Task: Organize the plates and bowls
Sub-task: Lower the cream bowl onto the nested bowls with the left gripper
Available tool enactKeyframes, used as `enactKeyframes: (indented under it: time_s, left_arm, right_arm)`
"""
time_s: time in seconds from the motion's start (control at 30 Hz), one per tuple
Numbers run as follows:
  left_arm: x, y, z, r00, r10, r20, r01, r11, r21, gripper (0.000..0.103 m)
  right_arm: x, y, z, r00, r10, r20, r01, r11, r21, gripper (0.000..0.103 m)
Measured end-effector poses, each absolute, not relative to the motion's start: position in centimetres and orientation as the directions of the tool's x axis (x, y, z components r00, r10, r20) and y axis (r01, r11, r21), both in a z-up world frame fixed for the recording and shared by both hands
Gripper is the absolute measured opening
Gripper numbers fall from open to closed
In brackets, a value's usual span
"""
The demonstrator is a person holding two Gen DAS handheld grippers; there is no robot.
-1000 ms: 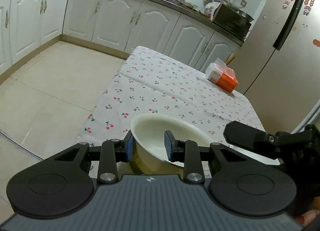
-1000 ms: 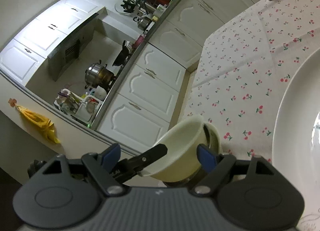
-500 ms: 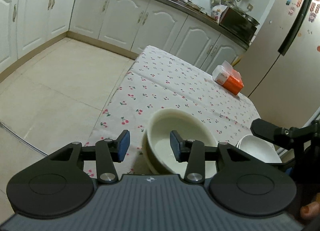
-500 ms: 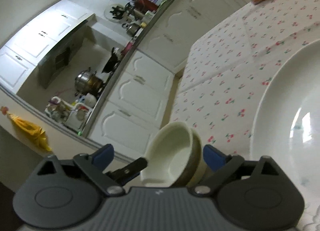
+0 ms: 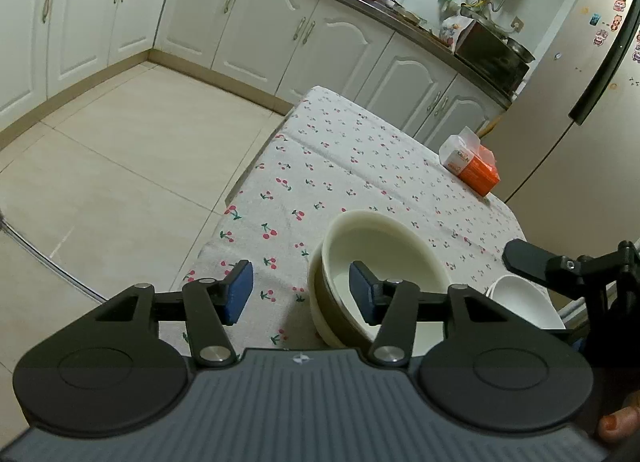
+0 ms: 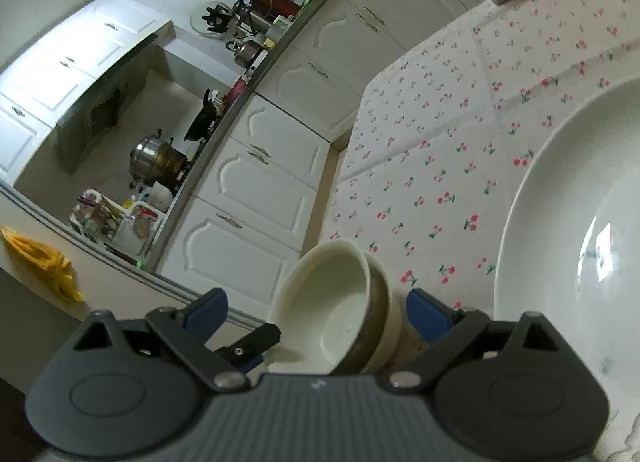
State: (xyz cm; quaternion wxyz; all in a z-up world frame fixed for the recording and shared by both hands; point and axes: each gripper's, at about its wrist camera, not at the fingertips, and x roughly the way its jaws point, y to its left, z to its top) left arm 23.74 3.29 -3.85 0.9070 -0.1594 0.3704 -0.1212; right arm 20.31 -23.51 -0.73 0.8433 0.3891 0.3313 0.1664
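The left gripper [image 5: 300,296] is opening, and its pads do not press on anything. Its right pad is inside the top bowl [image 5: 380,258], its left pad is outside over the tablecloth [image 5: 360,166], and the near rim of the bowl passes between them. The right gripper [image 6: 316,316] stands wide open with nothing held; the stacked bowls are seen between its pads, a little beyond them.

The bowls stand near the front left corner of the table, close to the edge where the cloth hangs to the floor [image 5: 120,150]. Just to their right is a white plate [image 5: 520,302], near the right edge. The far part of the table is free, with only an orange box [image 5: 472,166] at the far right.

The top bowl is cream, deep and smooth, and it sits tilted inside a second cream bowl [image 5: 320,310]. The plate is glossy white and looks very large in the right wrist view.
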Motion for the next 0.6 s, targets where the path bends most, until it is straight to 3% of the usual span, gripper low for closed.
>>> enactKeyframes:
  time_s: [0.6]
  left_arm:
    - [24.4,2.7,-4.3,0.689,-0.299,-0.661,0.121,0.946,-0.301,0.063]
  right_arm:
    - [23.3,-21.3,-0.3,0.659,0.514,-0.55,-0.046,0.757,0.652,0.098]
